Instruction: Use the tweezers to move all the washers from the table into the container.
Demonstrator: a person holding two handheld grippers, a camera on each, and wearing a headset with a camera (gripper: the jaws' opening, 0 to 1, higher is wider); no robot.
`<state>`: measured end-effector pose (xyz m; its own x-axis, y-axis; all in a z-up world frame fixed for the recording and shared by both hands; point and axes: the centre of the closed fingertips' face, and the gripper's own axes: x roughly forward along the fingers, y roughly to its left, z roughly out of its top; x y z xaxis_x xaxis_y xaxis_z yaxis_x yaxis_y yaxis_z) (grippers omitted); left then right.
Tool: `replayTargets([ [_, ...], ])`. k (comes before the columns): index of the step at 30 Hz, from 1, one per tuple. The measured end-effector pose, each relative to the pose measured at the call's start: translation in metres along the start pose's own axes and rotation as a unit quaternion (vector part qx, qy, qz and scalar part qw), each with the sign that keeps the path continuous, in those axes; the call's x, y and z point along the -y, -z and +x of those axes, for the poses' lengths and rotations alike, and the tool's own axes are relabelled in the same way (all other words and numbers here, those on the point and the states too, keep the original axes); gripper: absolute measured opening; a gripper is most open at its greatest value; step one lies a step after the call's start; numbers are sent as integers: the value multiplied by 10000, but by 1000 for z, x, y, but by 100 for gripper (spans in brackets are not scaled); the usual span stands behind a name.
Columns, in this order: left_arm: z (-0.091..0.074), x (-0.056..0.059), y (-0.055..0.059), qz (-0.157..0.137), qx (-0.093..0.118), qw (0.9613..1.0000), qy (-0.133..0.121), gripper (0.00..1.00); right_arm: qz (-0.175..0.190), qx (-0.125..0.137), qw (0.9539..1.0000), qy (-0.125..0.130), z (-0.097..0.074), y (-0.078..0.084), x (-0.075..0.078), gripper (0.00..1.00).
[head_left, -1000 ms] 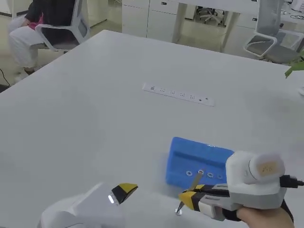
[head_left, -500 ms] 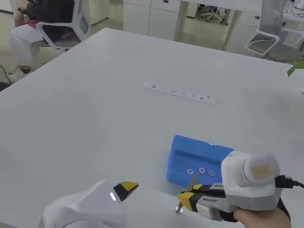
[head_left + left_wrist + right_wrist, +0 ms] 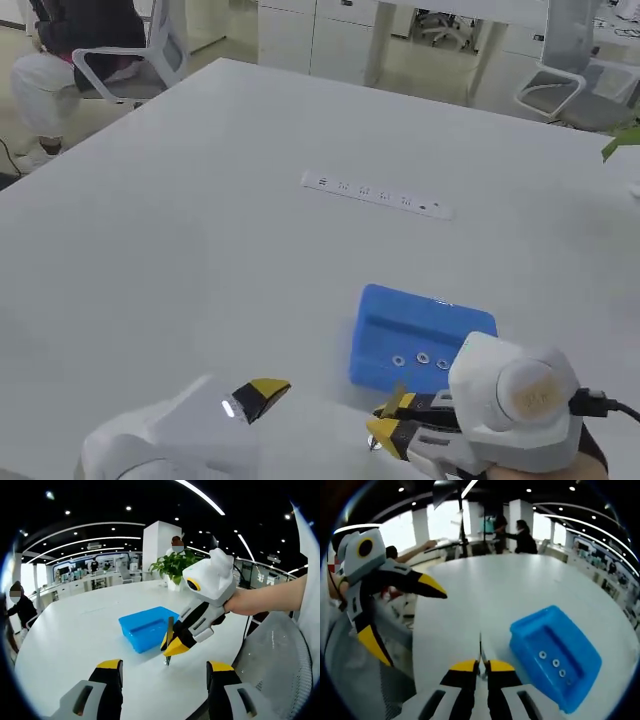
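Observation:
The blue container sits on the white table with several small washers lying in it. Just in front of its near edge, my right gripper is shut on the thin metal tweezers. In the left gripper view the tweezers point down with their tip at the tabletop. The right gripper view shows the container to the right of the tweezers, with the washers in a row. My left gripper hovers to the left, open and holding nothing. Whether the tweezer tips grip anything is too small to tell.
A white power strip lies on the table beyond the container. Office chairs and a seated person are at the far left corner; another chair stands at the far right.
My right gripper has drawn back toward me and a little left, away from the container, covering more of the tweezers. The left gripper has stayed nearly still.

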<state>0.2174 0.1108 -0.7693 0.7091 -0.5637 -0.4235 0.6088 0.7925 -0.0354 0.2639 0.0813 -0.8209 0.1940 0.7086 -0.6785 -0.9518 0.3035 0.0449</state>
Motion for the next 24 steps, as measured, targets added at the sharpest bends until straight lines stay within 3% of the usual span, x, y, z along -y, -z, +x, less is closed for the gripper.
replayTargets([
  [8,1,1,-3,-205,99,9997,45,74,29,145,9999,30,0,0,0,4],
  [13,-2,3,-18,-506,472,9975,129,82,0,199,9998,52,0,-1,0,4],
  [16,-1,2,-18,-637,488,9967,117,87,-19,208,9998,49,0,-1,1,4],
  [20,-1,0,-20,-620,516,9967,20,90,-54,255,9996,52,3,-3,0,4],
  [22,-3,-3,-26,-606,677,9958,-86,92,-92,265,9996,52,5,-5,0,4],
  [24,-4,-6,-29,-803,795,9935,-127,95,-164,257,9995,53,7,-6,-2,4],
])
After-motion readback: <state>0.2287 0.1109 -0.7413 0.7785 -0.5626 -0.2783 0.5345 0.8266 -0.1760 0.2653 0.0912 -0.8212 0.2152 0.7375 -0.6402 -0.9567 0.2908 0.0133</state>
